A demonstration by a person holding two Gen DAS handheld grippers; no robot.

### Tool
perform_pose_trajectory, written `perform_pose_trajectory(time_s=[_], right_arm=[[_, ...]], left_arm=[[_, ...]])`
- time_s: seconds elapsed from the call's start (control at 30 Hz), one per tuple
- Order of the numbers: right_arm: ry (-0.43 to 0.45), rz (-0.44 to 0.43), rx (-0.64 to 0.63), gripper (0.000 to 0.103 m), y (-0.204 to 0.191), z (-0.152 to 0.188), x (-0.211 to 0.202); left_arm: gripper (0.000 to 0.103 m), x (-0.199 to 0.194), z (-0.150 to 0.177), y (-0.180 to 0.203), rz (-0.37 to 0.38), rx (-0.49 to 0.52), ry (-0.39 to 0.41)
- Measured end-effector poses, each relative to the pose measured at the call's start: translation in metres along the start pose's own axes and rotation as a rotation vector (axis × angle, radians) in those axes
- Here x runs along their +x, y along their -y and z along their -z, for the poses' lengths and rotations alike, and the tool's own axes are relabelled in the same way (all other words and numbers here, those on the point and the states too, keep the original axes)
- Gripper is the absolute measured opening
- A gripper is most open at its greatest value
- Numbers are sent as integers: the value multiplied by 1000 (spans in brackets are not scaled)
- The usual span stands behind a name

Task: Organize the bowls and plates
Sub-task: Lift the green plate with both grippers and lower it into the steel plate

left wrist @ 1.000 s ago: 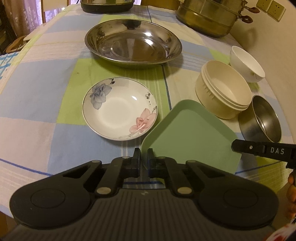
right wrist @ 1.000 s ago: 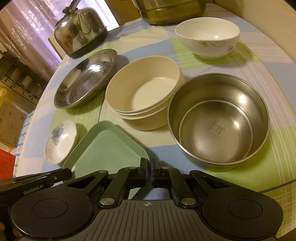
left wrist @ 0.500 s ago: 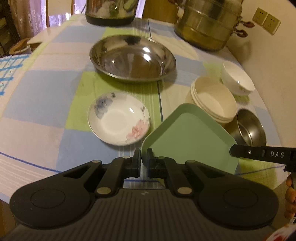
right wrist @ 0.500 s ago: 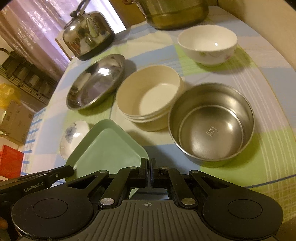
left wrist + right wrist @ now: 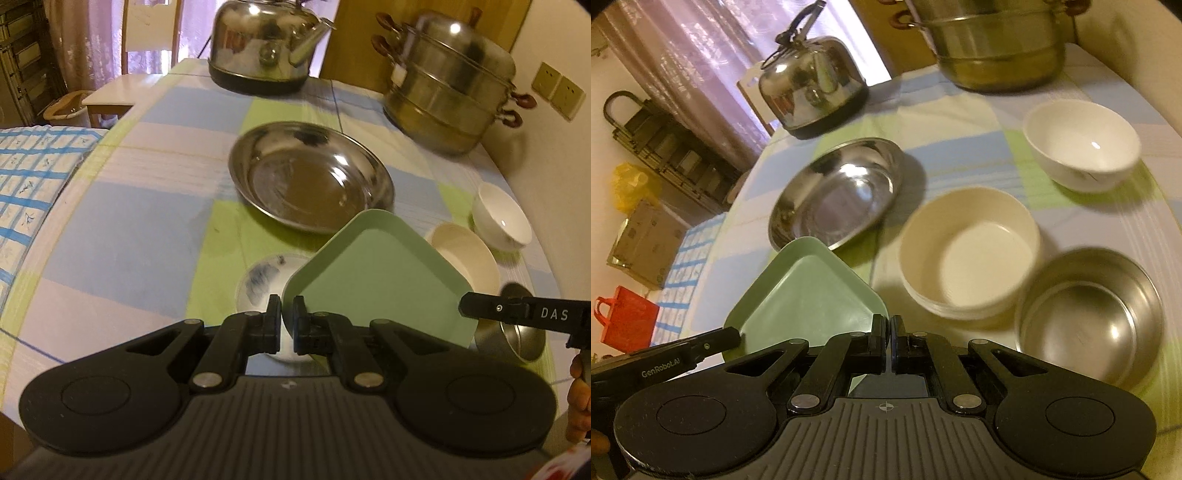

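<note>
- Left gripper [image 5: 286, 317] and right gripper [image 5: 889, 341] both clamp the green square plate [image 5: 373, 273], raised over the floral saucer [image 5: 258, 284].
- Step: carrying; next, judged: level lowering.

the square plate [image 5: 373, 280] is a plain pale green. beside the green plate, the small dish [image 5: 258, 282] is white with a blue flower. right of the green plate, the stacked bowls [image 5: 967, 254] are cream, and the bowl [image 5: 1078, 144] beyond them is white. the wide basin [image 5: 310, 181] behind the green plate is shiny steel, as is the deep steel bowl [image 5: 1089, 317]. the tablecloth [image 5: 147, 229] is checked in pale blue, lime green and white. both grippers [image 5: 286, 321] [image 5: 889, 341] are black.
</note>
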State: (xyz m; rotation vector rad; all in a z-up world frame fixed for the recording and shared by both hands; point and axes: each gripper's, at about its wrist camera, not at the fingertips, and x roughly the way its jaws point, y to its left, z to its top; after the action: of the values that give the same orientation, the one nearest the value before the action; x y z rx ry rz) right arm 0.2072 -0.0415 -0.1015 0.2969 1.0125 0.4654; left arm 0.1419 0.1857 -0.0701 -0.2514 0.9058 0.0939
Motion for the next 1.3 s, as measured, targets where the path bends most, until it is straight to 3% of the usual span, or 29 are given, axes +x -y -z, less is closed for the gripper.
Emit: perform_pose_trajectory(time_s=[0.67,1.3], right_arm=[[76,53,-14,3,-21,-72,61],[69,119,-9,3,-16,-116,129]], left_arm=[[5,57,-70,-23,7,13,46],[6,130,-118,-35,-8,34,2]])
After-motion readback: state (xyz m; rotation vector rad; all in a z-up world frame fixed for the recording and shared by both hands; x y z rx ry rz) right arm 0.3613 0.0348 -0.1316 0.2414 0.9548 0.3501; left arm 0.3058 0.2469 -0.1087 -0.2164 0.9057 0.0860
